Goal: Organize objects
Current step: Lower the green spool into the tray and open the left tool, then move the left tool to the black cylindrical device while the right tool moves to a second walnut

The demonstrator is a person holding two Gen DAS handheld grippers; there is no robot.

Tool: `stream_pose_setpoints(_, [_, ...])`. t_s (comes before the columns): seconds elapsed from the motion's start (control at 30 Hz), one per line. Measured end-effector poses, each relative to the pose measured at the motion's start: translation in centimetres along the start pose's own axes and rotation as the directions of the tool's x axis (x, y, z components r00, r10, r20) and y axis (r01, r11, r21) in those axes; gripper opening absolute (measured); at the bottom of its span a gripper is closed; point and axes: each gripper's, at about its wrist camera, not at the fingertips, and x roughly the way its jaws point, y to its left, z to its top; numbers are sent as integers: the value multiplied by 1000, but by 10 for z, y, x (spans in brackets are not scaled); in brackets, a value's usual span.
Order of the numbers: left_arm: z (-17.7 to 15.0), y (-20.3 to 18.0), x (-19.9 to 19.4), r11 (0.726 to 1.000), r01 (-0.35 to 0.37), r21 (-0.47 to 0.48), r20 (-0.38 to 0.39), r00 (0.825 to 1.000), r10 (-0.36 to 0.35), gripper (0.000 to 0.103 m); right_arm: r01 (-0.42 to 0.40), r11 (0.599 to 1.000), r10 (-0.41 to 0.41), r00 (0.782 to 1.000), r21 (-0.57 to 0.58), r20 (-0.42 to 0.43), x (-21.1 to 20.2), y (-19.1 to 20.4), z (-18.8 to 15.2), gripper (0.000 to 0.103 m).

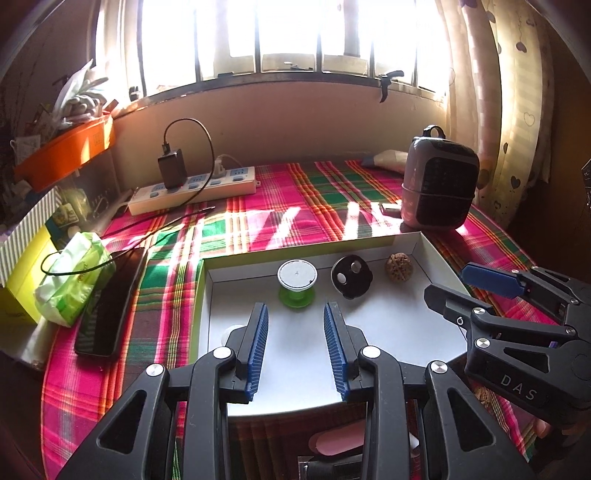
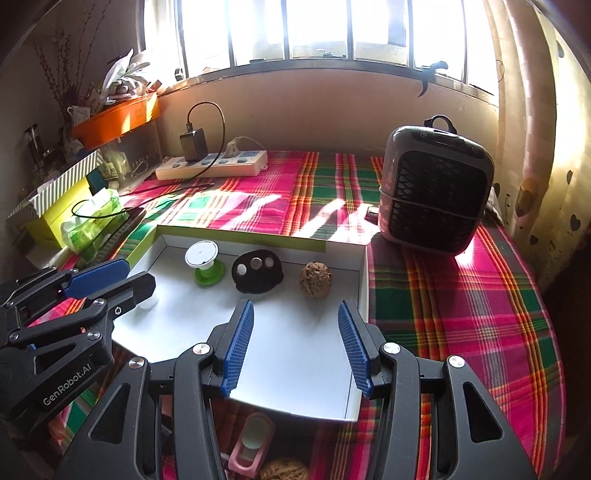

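One plaid tablecloth (image 1: 295, 192) (sunlit) w/ window (image 1: 288, 33) behind.

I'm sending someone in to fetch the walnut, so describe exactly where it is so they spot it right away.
Find the shallow white box on the plaid tablecloth, in front of the grey fan heater. Three small things line its far wall: a green spool, a black disc, then the walnut nearest the heater. It is the only brown, wrinkled, round one.
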Motion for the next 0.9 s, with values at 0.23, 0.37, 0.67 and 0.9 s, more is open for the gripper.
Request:
stream_pose_setpoints(0.23, [-10, -4, -15, 1000, -17, 16, 27, 1000, 16, 29, -14, 1000, 14, 1000, 19, 14, -15, 0, -12, 49])
stream_pose_setpoints(0.37, [-15, -5, -19, 1000, -10, 13, 22, 1000, 10, 29, -7, 1000, 6, 1000, 14, 22, -22, 1, -18, 49])
stream_pose_setpoints(0.67, [-28, -4, -29, 1000, 18, -7, 18, 1000, -18, 29, -1, 1000, 1, 999, 27, 32, -35, -3, -31, 49])
stream_pose_setpoints(0.9, [-40, 8, -33, 997, 57, -61, -1, 998, -57, 29, 3, 999, -4, 1000, 49, 25, -43, -11, -44, 49])
